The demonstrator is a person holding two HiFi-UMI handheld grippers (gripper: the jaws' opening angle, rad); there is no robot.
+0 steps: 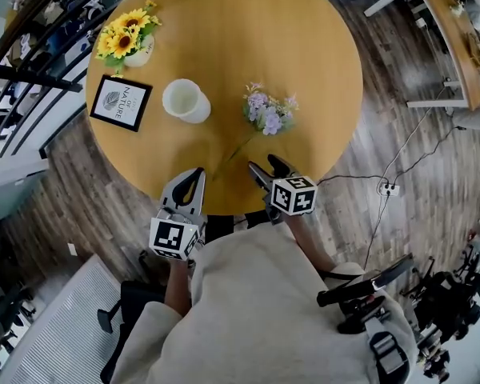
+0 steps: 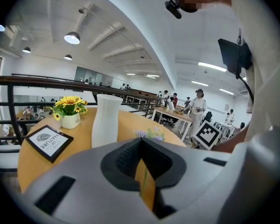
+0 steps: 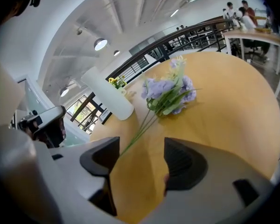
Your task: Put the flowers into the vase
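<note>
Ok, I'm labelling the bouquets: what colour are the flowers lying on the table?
The flowers are pale purple, clearest in the right gripper view.

The person wears a cream top (image 1: 256,310), lower centre. The left gripper (image 1: 190,178) and right gripper (image 1: 268,166) are grey with black pads and black-and-white marker cubes (image 1: 174,238).

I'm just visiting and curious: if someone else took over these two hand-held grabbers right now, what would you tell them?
Left gripper: shut, empty, at the near edge of the table.
Right gripper: open, nothing gripped; the stem ends reach its jaws.
Purple flowers: lying on the table, right of the white vase, which stands upright and empty.
Done: nothing yet.
Left: grip the stems, lift, put the flowers into the vase.
</note>
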